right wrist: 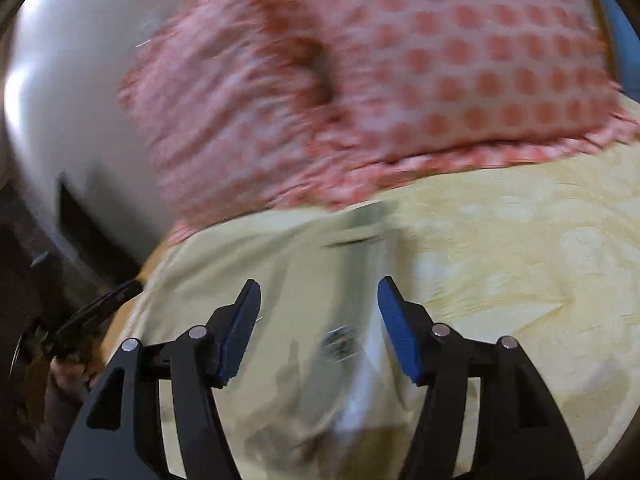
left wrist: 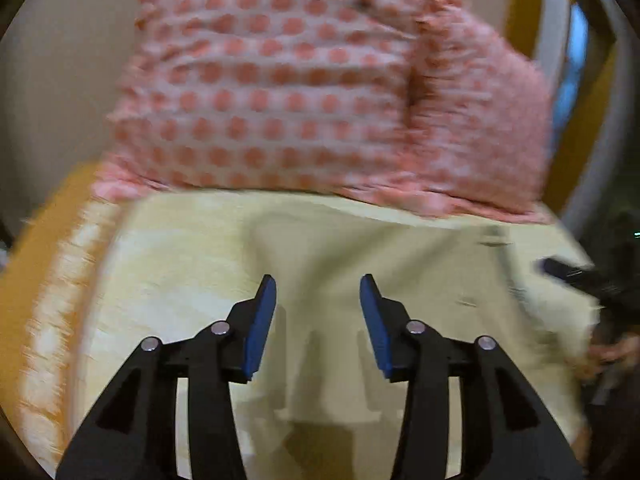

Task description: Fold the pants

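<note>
Pants (left wrist: 360,248) lie on the bed (left wrist: 168,248); blur hides their axis. Both grippers (left wrist: 318,284) (right wrist: 318,286) gape, empty.

Both tools (left wrist: 318,280) (right wrist: 319,282) agape, unladen.

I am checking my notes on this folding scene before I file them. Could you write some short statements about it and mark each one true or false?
1. The left gripper is open and holds nothing. True.
2. The right gripper is shut on the pants. False: its jaws stand apart, empty.
3. A pink dotted pillow lies beyond the pants. True.
4. The pants are dark blue. False: they are pale beige.
5. The bedspread is yellow. True.
</note>
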Action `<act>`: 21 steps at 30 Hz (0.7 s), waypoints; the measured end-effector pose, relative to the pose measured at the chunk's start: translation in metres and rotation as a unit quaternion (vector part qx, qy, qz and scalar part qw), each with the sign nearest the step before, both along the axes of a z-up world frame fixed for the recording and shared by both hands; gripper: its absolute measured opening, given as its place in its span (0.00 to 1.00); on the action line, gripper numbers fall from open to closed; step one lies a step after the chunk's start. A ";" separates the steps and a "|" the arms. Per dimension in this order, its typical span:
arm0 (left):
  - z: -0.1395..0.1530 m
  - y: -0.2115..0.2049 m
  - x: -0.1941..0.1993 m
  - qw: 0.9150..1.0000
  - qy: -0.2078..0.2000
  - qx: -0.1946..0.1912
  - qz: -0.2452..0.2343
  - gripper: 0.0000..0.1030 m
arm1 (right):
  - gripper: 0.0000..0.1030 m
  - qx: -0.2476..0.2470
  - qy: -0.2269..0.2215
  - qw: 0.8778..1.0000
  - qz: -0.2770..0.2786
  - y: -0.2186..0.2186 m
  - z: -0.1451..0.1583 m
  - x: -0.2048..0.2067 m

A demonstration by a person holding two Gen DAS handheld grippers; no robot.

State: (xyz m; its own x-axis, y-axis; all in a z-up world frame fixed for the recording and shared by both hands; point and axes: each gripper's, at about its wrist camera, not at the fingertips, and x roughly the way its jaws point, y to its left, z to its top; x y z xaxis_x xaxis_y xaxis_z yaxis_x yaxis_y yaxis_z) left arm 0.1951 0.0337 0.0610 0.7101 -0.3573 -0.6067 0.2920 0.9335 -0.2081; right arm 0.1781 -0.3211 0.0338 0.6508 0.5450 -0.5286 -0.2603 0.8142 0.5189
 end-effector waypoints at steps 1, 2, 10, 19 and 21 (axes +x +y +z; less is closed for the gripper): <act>-0.004 -0.004 -0.001 1.000 0.015 -0.013 -0.020 0.48 | 0.61 -0.002 0.014 1.000 0.014 0.009 -0.004 0.002; -0.012 -0.011 0.002 0.998 0.039 -0.018 -0.035 0.49 | 0.61 -0.013 0.043 0.999 0.023 0.018 -0.014 0.009; -0.038 -0.021 -0.011 0.996 0.088 0.022 0.004 0.69 | 0.85 -0.072 0.052 0.995 -0.045 0.024 0.008 -0.040; -0.055 -0.009 -0.129 0.997 0.029 0.055 0.055 0.96 | 0.96 -0.175 -0.007 0.982 -0.067 0.086 -0.014 -0.138; -0.063 -0.011 -0.133 0.996 0.030 0.062 0.059 0.96 | 0.96 -0.188 -0.003 0.980 -0.071 0.095 -0.027 -0.129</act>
